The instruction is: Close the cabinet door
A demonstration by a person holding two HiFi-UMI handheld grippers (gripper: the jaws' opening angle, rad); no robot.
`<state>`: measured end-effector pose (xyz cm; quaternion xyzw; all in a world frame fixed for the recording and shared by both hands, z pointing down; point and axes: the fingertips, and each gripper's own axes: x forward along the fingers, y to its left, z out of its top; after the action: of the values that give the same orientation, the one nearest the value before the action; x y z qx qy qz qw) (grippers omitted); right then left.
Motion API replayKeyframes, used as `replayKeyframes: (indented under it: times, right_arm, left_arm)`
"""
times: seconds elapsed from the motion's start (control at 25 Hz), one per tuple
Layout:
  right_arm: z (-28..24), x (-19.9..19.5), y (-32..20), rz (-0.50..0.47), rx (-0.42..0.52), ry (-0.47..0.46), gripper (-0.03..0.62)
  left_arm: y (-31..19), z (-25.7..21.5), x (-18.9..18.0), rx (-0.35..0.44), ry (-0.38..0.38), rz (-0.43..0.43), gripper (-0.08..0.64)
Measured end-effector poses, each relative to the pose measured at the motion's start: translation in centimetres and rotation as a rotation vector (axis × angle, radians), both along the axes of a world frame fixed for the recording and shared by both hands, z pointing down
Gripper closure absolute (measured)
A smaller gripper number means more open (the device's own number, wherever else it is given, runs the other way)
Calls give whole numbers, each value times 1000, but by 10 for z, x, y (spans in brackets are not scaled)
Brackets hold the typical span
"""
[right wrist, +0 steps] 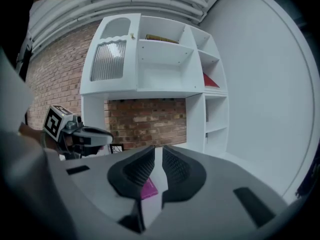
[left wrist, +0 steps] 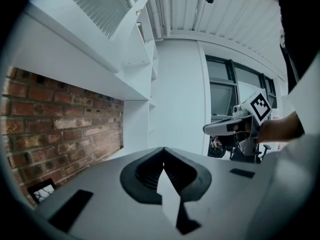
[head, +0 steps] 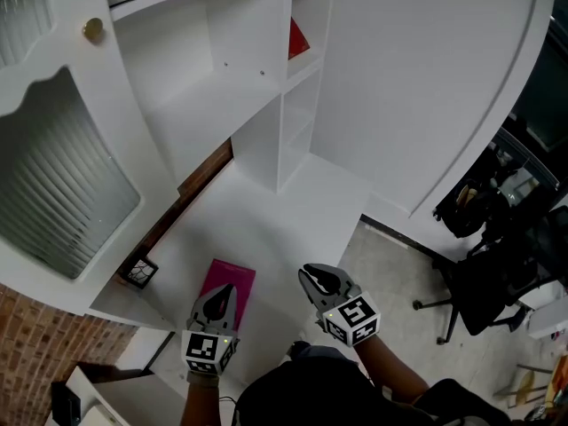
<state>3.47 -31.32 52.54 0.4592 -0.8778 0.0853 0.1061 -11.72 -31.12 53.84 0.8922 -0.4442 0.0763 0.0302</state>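
White desktop [head: 284, 211] is stretching below, with the white ribbed-glass cabinet door [head: 71, 158] hanging upper left, the left gripper [head: 222, 293] hovering clenched and empty over a flat pink book [head: 236, 275], and the right gripper [head: 316, 280] showing a thin slit between empty jaws.

On the desk [head: 293, 211] lies a book [head: 236, 278], the cabinet door [head: 71, 149] above its left

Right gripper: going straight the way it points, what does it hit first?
Likely the white desktop, just before the brick wall; the right gripper tilts slightly down. Nothing nearer in line. Depth unclear.
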Motion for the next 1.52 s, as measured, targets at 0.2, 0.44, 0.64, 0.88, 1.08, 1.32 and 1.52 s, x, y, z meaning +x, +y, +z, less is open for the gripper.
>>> replayKeyframes:
  times: [0.2,0.44,0.64,0.88,1.08,1.32,1.52]
  right_arm:
    - [8,6,5,11,29,4,537]
    - [12,4,11,15,13,20,537]
    - [13,4,13,4,30,14,537]
    - [15,9,12,3,43,1,537]
    - [16,11,8,1,33,-8,537]
    - [21,14,6,-7,28,-13,537]
    - [23,17,3,-9,15,-23,537]
  left_arm:
    - [2,2,6,-45,-11,15,552]
    - [4,3,10,-42,-14,28,552]
    - [4,3,10,-10,-11,23,552]
    - [7,6,11,-10,-22,21,552]
    - [6,6,10,-7,-34,11,552]
    - [5,5,13,-19,-36,-5,552]
    - [5,7,16,-27,-47,-4,552]
